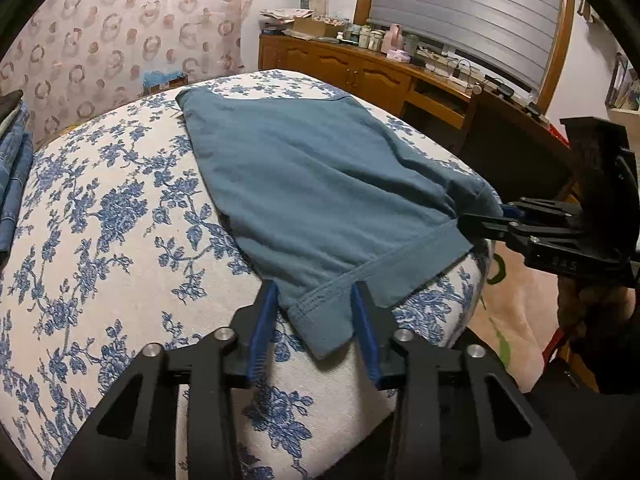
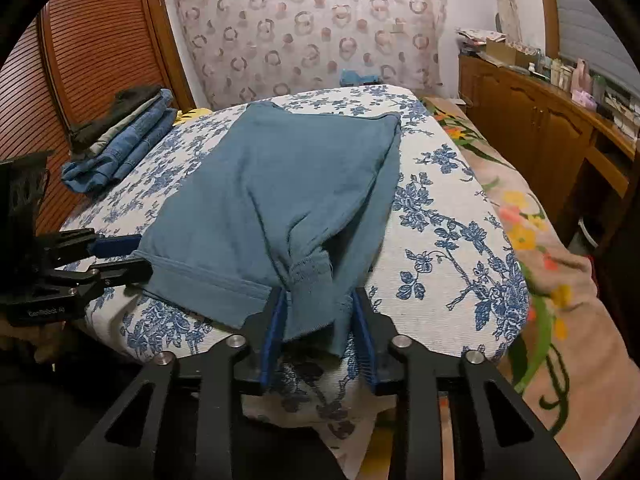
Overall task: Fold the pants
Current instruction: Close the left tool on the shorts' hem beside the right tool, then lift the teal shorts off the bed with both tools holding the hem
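Blue-flowered cloth covers your table. On it lie the teal pants, flat. Your left gripper has the near hem corner between its jaws, not pinched. Your right gripper squeezes the other bunched corner. Folded jeans sit far left.

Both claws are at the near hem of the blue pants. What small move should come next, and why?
Probably finish closing both claws. The left claw straddles a flat hem corner of the pants with gaps beside its pads; the right claw has bunched hem between its pads. Lift only after.
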Demonstrator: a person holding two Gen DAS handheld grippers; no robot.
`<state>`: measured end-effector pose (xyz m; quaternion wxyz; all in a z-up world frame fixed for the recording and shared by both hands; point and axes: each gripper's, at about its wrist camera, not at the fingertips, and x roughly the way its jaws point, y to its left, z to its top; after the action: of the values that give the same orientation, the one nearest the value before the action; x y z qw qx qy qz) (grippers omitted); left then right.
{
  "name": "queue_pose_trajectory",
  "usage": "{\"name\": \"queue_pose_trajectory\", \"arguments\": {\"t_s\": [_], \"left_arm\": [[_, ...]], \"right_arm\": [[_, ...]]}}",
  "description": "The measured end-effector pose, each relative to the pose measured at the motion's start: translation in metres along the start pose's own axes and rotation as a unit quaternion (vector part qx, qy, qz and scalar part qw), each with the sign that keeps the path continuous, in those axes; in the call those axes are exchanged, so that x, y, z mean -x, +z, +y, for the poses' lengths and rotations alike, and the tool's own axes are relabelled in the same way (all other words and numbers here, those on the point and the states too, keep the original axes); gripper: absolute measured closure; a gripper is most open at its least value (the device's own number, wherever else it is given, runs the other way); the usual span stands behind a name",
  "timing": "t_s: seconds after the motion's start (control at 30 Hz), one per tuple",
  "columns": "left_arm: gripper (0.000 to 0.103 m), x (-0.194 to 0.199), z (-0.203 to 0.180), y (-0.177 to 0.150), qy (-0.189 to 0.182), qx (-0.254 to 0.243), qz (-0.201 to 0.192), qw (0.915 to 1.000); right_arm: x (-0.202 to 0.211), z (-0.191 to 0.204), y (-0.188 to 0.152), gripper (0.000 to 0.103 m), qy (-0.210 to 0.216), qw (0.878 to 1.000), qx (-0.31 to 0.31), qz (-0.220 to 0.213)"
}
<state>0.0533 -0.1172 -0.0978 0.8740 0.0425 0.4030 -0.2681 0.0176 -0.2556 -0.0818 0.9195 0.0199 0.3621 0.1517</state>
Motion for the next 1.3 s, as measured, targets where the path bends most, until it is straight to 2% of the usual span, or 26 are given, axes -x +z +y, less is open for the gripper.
{"name": "queue_pose_trajectory", "arguments": {"t_s": [0.1, 0.33, 0.47, 0.57, 0.87, 1.1, 1.3], "left_arm": [[0.066, 0.0, 0.001, 0.0, -0.003, 0.002, 0.0, 1.0], [0.066, -0.001, 0.001, 0.001, -0.007, 0.001, -0.001, 1.0], [0.083, -0.001, 0.001, 0.002, -0.015, 0.003, -0.003, 0.9999], [0.088, 0.006, 0.001, 0.006, -0.015, 0.003, -0.013, 0.9998], [0.089, 0.069, -0.002, 0.03, -0.01, -0.006, -0.096, 0.9953], [0.09, 0.141, -0.004, 0.046, 0.008, -0.021, -0.181, 0.9832], [0.09, 0.182, 0.007, 0.05, 0.029, -0.021, -0.227, 0.9733]], "right_arm": [[0.0, 0.0, -0.001, 0.085, 0.011, 1.0, -0.001, -0.001], [-0.002, -0.002, -0.003, 0.086, 0.021, 1.0, -0.011, -0.007], [-0.001, -0.002, -0.002, 0.087, 0.026, 0.999, -0.017, -0.012], [0.001, 0.0, 0.001, 0.087, 0.033, 0.999, -0.014, -0.018], [0.034, 0.016, 0.029, 0.088, 0.054, 0.995, 0.018, -0.076], [0.073, 0.043, 0.058, 0.088, 0.077, 0.986, 0.061, -0.136], [0.099, 0.069, 0.076, 0.088, 0.101, 0.975, 0.099, -0.172]]}}
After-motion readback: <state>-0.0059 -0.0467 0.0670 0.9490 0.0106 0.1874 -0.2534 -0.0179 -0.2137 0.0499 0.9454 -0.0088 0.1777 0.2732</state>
